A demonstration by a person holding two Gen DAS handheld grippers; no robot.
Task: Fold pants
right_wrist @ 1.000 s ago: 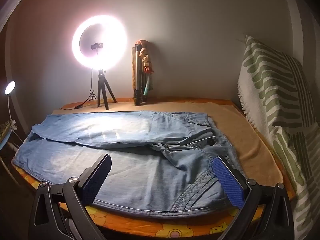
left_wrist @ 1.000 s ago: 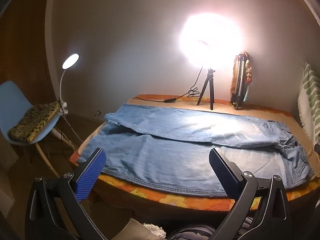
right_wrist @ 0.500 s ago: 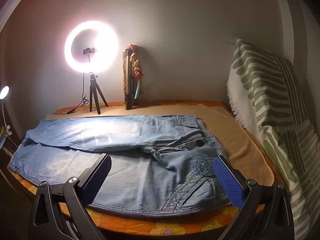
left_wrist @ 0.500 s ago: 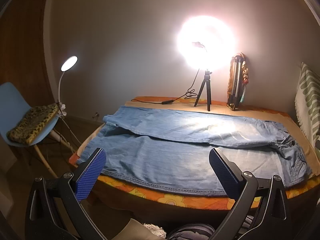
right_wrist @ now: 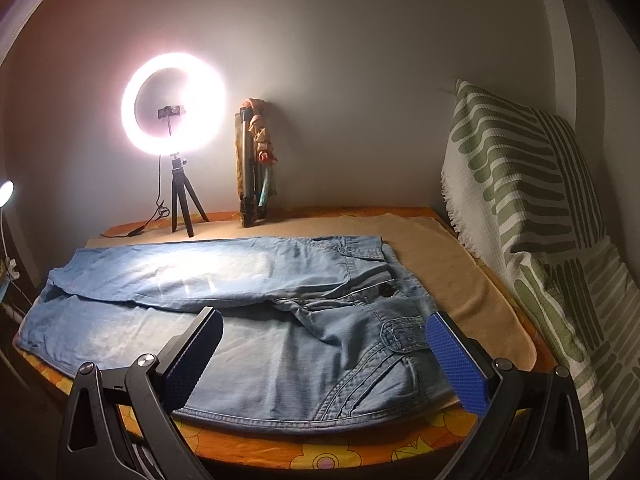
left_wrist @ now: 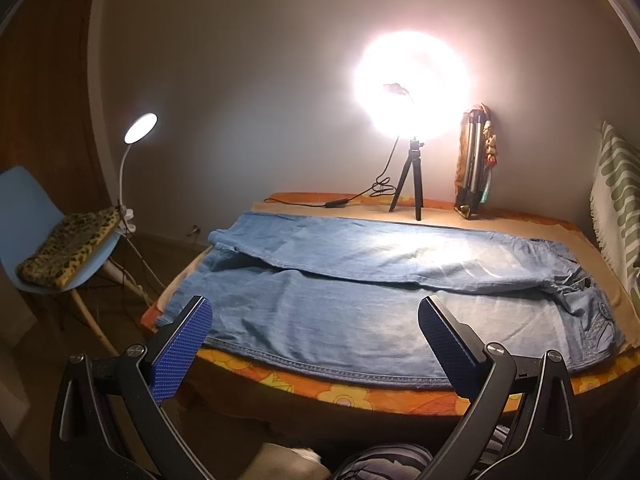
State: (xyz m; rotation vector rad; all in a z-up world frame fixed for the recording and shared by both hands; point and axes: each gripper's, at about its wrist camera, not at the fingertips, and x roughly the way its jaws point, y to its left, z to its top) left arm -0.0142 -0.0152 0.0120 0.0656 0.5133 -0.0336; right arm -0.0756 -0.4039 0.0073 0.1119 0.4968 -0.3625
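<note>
Both hand-held grippers are hovering released and empty at the near edge of the bed: the left hand-held gripper is facing the leg end of the jeans, and the right hand-held gripper is facing the waist end, its jaws spread wide. Neither is touching the denim. The jeans are lying flat across a beige blanket on the bed, the far leg overlapping the near one, the waist button showing. Behind them a lit ring light is standing on a small tripod, just beside a folded tripod leaning on the wall. A green-patterned cushion is sitting at the waist end. Left of the bed, a blue chair is carrying a leopard-print cushion, with a lit gooseneck lamp beside it.
</note>
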